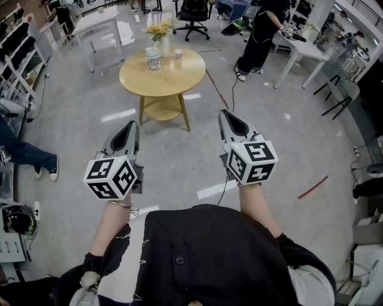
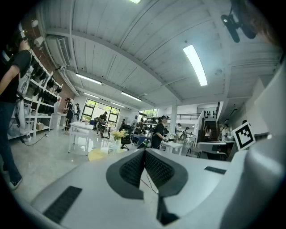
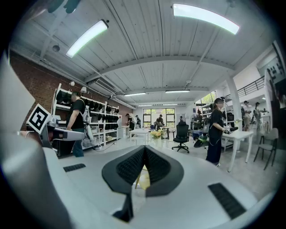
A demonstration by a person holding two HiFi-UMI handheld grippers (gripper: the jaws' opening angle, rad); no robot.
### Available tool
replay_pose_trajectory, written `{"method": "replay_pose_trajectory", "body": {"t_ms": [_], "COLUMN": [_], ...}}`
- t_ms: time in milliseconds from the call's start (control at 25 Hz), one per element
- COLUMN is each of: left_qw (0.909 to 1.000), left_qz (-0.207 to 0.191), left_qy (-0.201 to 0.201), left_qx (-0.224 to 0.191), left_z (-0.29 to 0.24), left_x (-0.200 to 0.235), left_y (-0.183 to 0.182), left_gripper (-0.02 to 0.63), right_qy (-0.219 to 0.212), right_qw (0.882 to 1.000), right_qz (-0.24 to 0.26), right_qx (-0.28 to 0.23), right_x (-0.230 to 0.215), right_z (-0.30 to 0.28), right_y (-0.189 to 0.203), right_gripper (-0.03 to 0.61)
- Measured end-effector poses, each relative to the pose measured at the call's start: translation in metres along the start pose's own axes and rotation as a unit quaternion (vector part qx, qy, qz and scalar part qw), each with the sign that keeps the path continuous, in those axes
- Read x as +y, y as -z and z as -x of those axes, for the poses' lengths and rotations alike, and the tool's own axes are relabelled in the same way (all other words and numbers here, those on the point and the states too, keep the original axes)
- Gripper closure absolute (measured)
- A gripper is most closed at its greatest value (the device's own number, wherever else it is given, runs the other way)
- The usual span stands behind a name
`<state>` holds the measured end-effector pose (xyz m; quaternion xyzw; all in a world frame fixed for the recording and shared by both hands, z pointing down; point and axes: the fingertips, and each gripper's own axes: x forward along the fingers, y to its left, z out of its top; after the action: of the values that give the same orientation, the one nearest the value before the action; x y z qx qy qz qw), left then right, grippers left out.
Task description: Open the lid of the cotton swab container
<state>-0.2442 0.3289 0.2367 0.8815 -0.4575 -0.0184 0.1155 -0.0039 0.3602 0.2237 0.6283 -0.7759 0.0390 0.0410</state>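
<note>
The cotton swab container (image 1: 154, 58), a clear round jar with a lid, stands on a round wooden table (image 1: 179, 80) far ahead of me, beside a vase of yellow flowers (image 1: 161, 33) and a small white cup (image 1: 178, 54). My left gripper (image 1: 133, 124) and right gripper (image 1: 224, 113) are held level over the floor, well short of the table, both shut with nothing between the pads. In the left gripper view the closed gripper (image 2: 144, 151) points toward the table (image 2: 97, 153) and jar (image 2: 112, 147). The right gripper (image 3: 144, 149) is likewise closed and empty.
A person in black (image 1: 263, 30) stands at a white table (image 1: 305, 51) at the back right. An office chair (image 1: 194, 15) and another white table (image 1: 99, 24) are behind the round table. Shelving (image 1: 15, 54) and someone's leg (image 1: 27, 154) are at the left. Red tape (image 1: 312, 187) marks the floor.
</note>
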Motion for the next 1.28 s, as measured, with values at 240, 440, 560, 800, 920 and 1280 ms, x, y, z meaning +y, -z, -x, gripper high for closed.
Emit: {"method": "replay_pose_trajectory", "body": {"t_ms": [240, 440, 560, 800, 920, 1280], "left_qw": [1.0, 1.0, 0.9999, 0.9994, 0.9989, 0.9981], "left_qz": [0.002, 0.004, 0.005, 0.006, 0.023, 0.044], "left_qy": [0.003, 0.008, 0.015, 0.033, 0.037, 0.037], "left_qx": [0.001, -0.001, -0.001, 0.005, 0.015, 0.021], "left_z": [0.001, 0.004, 0.006, 0.009, 0.003, -0.032], "left_x": [0.009, 0.02, 0.029, 0.05, 0.056, 0.068], "left_y": [0.0, -0.003, -0.006, 0.008, 0.019, 0.03], "left_gripper": [0.603, 0.603, 0.603, 0.603, 0.603, 0.603], "right_qy": [0.002, 0.006, 0.011, 0.031, 0.042, 0.069], "right_qw": [1.0, 1.0, 1.0, 0.999, 0.999, 0.996], "right_qz": [0.003, 0.005, 0.003, -0.02, -0.023, -0.052], "right_qx": [0.003, 0.005, 0.001, -0.007, 0.002, 0.013], "right_x": [0.008, 0.018, 0.025, 0.04, 0.037, 0.009], "right_z": [-0.006, -0.01, -0.014, -0.014, -0.014, -0.042], "right_y": [0.002, 0.001, 0.002, 0.021, 0.031, 0.04], "right_gripper": [0.574, 0.574, 0.574, 0.574, 0.574, 0.574]}}
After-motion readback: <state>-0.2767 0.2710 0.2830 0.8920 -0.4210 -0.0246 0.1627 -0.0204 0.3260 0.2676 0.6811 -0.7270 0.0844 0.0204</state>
